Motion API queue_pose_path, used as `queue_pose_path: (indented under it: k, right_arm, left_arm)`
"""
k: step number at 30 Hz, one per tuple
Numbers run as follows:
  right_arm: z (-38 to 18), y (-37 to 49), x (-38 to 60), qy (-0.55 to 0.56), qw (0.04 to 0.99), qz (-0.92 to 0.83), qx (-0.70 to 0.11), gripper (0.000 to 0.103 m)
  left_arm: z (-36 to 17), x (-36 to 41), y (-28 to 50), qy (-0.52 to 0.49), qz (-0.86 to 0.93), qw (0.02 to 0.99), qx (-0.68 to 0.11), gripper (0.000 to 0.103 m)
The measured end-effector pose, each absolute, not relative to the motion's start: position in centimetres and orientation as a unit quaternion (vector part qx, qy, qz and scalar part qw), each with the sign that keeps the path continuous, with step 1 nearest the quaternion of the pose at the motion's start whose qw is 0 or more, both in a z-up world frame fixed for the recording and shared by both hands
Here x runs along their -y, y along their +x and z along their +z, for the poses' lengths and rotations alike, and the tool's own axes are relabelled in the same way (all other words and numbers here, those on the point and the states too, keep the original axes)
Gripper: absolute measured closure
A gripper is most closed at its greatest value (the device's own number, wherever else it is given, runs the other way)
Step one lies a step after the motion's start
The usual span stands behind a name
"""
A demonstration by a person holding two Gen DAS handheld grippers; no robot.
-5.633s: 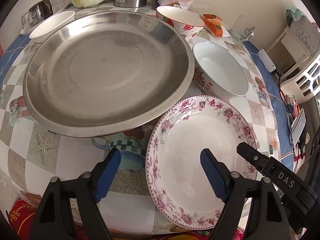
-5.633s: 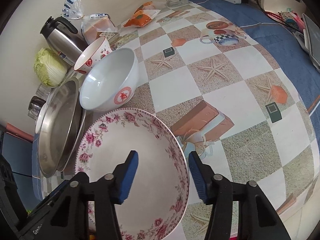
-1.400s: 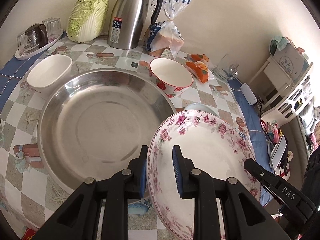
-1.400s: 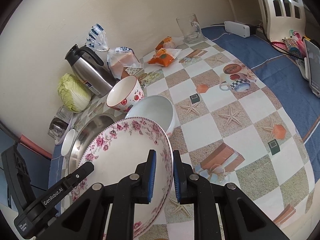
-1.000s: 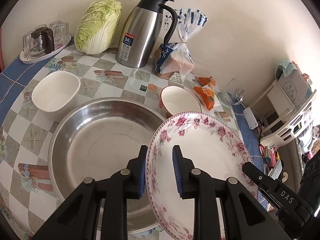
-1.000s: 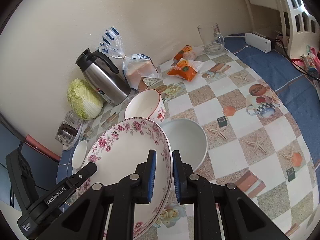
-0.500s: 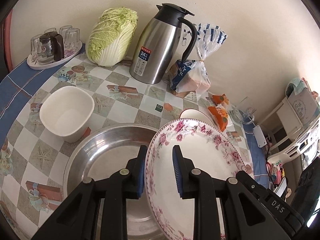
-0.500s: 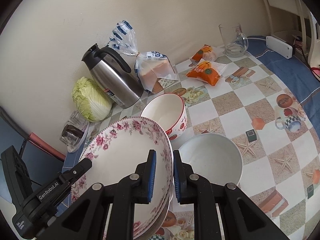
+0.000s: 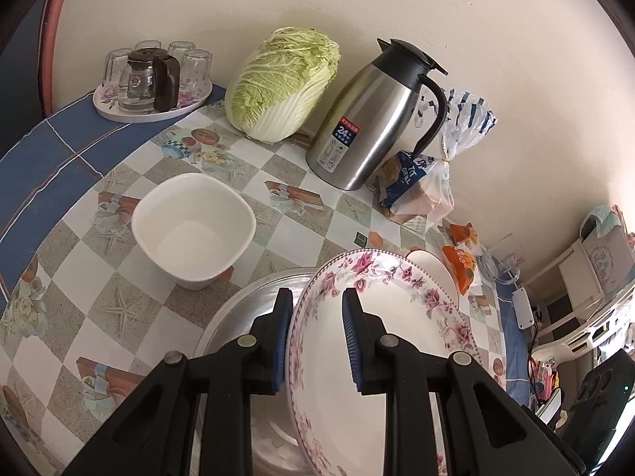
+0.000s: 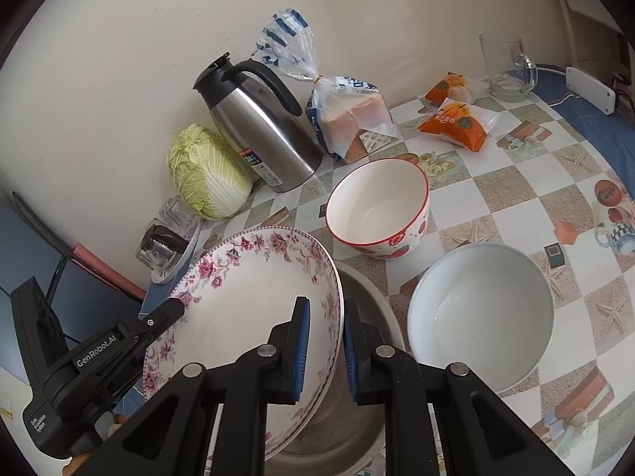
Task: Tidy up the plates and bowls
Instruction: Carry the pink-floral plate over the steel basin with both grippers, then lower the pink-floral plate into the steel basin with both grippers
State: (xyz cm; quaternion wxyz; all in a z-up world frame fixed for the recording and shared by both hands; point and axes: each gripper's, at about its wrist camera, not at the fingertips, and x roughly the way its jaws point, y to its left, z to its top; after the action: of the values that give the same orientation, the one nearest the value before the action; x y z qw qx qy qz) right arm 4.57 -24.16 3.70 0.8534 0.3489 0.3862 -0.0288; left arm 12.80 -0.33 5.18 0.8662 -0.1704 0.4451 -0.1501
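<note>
Left wrist view gives me my left gripper (image 9: 315, 341) with its blue-padded jaws drawn in on the near rim of the floral plate (image 9: 397, 341), one pad on the outside of the rim and one on the inner face. I hold the plate tilted above the steel basin (image 9: 246, 313), whose rim shows just beneath it. Beyond the basin sits the square white bowl (image 9: 193, 225) on the checked tablecloth (image 9: 119, 305), apart from the basin. Farther back stand the cabbage (image 9: 283, 81), the steel thermos (image 9: 373, 117), the bagged bread (image 9: 420, 194) and a tray of glasses (image 9: 152, 79).

On the right wrist view my right gripper (image 10: 322, 351) is likewise pinched narrow on the opposite rim of the same plate (image 10: 246, 309), pads on either side of its edge, so I carry it between both tools. The left tool's black body (image 10: 99, 351) shows at that plate's far edge. To the right, resting on the cloth, are the plain white bowl (image 10: 480, 309) and, behind it, the red-rimmed bowl (image 10: 377, 206); the two stand near one another, and I cannot tell whether they touch. Orange snack packets (image 10: 456, 119) and a glass mug (image 10: 506, 69) lie farther off.
</note>
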Motion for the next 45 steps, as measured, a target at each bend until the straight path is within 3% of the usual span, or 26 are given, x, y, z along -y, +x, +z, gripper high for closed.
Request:
queue_pose_path:
  k: [21,45]
  right_arm:
    - [1.8,6.1,22.2,0.356,0.838,-0.021,-0.413,0.085]
    - [-1.7,6.4,23.2,0.363,0.813,-0.024,-0.454,0.085]
  left_arm:
    - [1.5,-1.6,14.1,-0.188,-0.121,0.84,-0.495,0.078]
    - [-2.1,1.3,14.0,-0.094,-0.077,0.832,-0.541,0.078]
